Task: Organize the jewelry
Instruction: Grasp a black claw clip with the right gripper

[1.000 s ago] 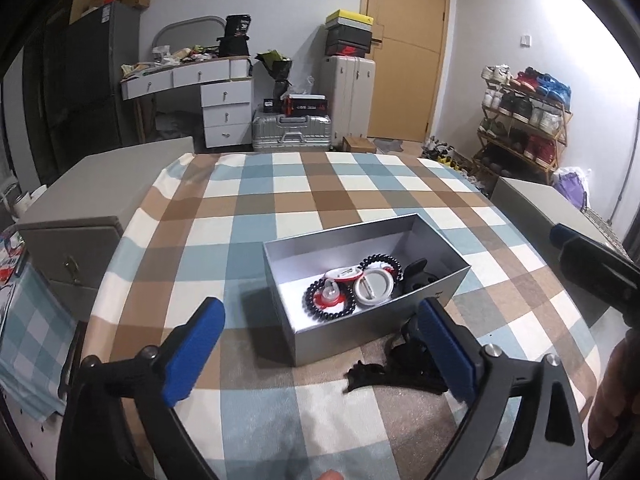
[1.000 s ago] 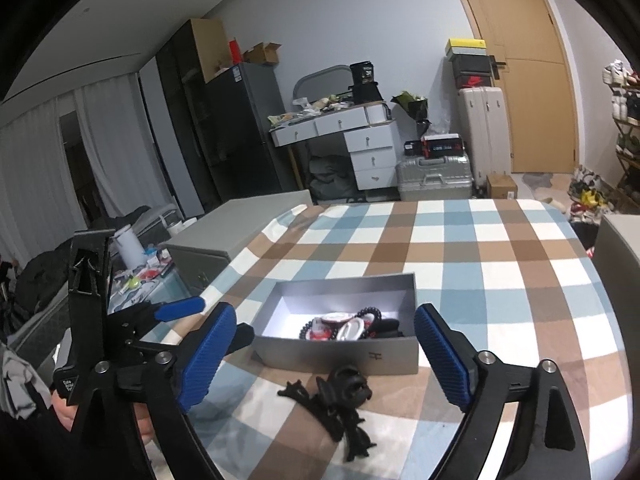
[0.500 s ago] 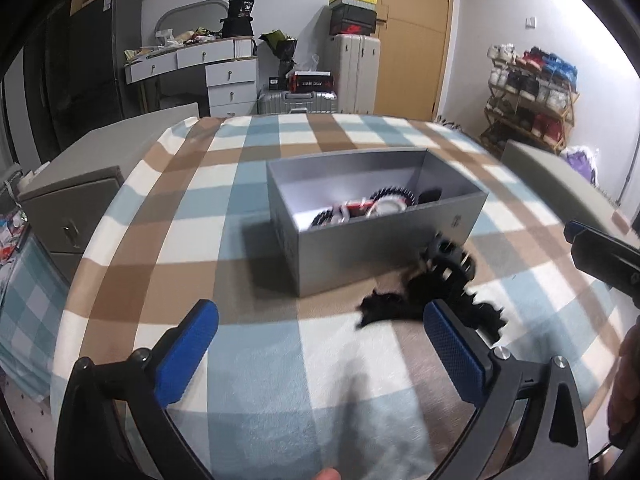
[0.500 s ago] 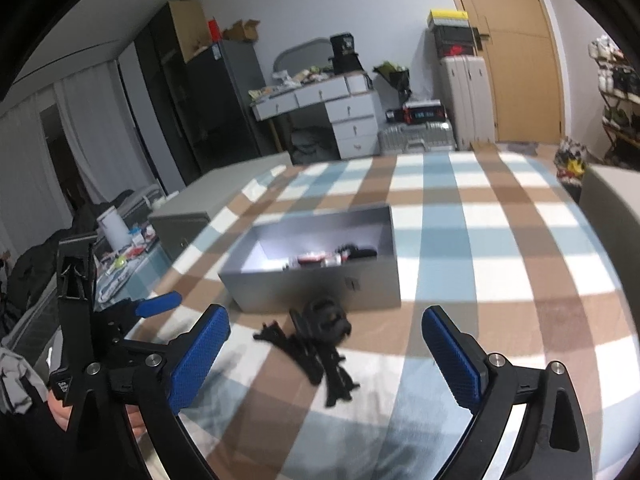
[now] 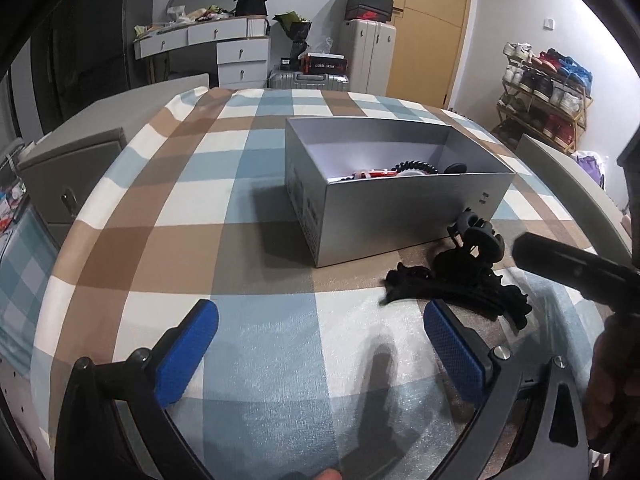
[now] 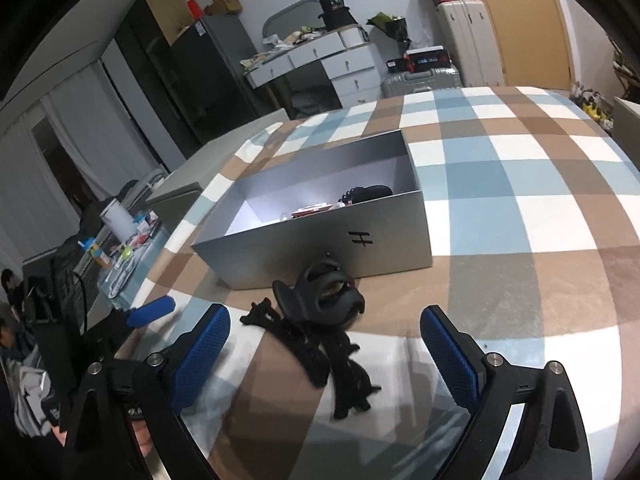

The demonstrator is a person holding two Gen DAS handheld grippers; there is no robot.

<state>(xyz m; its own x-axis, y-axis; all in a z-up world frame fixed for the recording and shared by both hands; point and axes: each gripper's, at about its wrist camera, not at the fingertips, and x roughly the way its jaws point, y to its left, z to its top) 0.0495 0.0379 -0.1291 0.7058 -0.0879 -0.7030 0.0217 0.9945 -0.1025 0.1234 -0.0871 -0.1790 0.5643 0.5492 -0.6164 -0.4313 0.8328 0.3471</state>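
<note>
Lying on plaid cloth (image 6: 520, 280), toothed black clips (image 6: 320, 332) beside matte-silver box (image 6: 320, 248).

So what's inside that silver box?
Inside the box, over its near wall, a black bead bracelet, something red and white and a dark piece show. The wall hides the rest of the floor.

Count on checked cloth (image 5: 248, 320) — one silver box (image 5: 400, 216), one beaded bracelet (image 5: 416, 167) visible inside, two grippers; black hair clips (image 6: 320, 320) tangled — number unclear.
</note>
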